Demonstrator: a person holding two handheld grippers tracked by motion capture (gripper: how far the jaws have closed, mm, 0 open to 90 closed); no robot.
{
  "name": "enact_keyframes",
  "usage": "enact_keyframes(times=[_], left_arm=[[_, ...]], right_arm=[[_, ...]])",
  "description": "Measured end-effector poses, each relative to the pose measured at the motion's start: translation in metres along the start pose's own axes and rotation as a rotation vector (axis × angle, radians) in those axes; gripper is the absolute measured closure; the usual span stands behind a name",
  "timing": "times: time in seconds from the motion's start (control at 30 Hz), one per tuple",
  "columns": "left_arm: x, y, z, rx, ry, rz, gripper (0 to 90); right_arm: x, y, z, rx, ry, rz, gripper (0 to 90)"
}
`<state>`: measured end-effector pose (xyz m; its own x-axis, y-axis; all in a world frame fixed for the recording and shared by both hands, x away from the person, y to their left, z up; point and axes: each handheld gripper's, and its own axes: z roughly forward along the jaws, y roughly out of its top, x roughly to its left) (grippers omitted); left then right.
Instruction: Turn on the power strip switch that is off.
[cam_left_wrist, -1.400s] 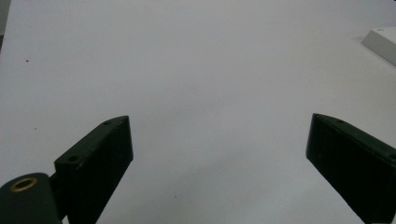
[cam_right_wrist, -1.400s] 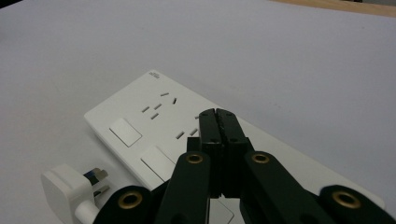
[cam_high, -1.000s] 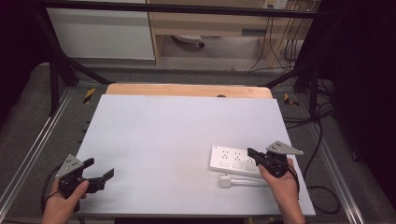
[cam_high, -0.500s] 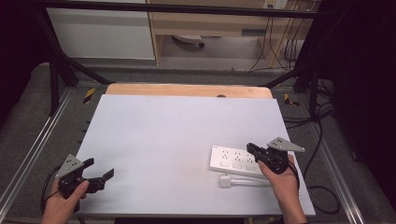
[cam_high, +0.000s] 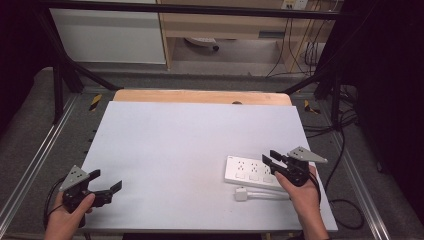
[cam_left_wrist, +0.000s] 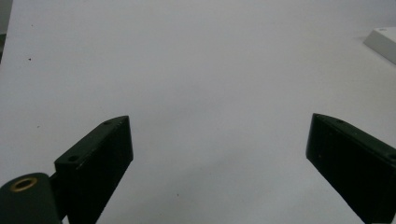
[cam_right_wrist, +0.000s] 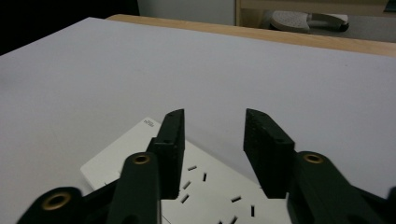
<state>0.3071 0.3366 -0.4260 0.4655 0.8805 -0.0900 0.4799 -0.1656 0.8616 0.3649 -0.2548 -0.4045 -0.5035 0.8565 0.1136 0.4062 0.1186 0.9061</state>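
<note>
A white power strip (cam_high: 248, 170) lies flat on the white table (cam_high: 190, 140) at the near right, and its white plug (cam_high: 241, 194) rests just in front of it. My right gripper (cam_high: 269, 161) hovers over the strip's right end. Its jaws have just been opening and stand apart with nothing between them. In the right gripper view the strip (cam_right_wrist: 135, 156) lies under the right gripper (cam_right_wrist: 214, 122). My left gripper (cam_high: 106, 181) is held at the table's near left corner, open and empty. In the left gripper view its jaws (cam_left_wrist: 219, 140) stand wide over bare table, with the strip's corner (cam_left_wrist: 384, 41) far right.
A wooden strip (cam_high: 200, 96) borders the table's far edge. Metal rails (cam_high: 35, 165) run along both sides. Cables (cam_high: 340, 165) trail on the floor at the right. A white cabinet (cam_high: 107, 35) and a shelf unit stand beyond the table.
The right gripper's jaws have gone from shut to apart above the power strip. Both hands have stayed where they were.
</note>
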Motion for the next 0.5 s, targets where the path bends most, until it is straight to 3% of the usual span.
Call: enact_keyframes(times=[0.33, 0.5], left_arm=[[0.0002, -0.0001, -0.0002, 0.0, 0.001, 0.0, 7.5], [0.0006, -0.0001, -0.0004, -0.001, 0.003, -0.001, 7.5]], right_arm=[[0.0024, 0.002, 0.0014, -0.051, 0.013, 0.027, 34.2], [0.0055, 0.0046, 0.0016, -0.059, 0.03, 0.006, 25.0]])
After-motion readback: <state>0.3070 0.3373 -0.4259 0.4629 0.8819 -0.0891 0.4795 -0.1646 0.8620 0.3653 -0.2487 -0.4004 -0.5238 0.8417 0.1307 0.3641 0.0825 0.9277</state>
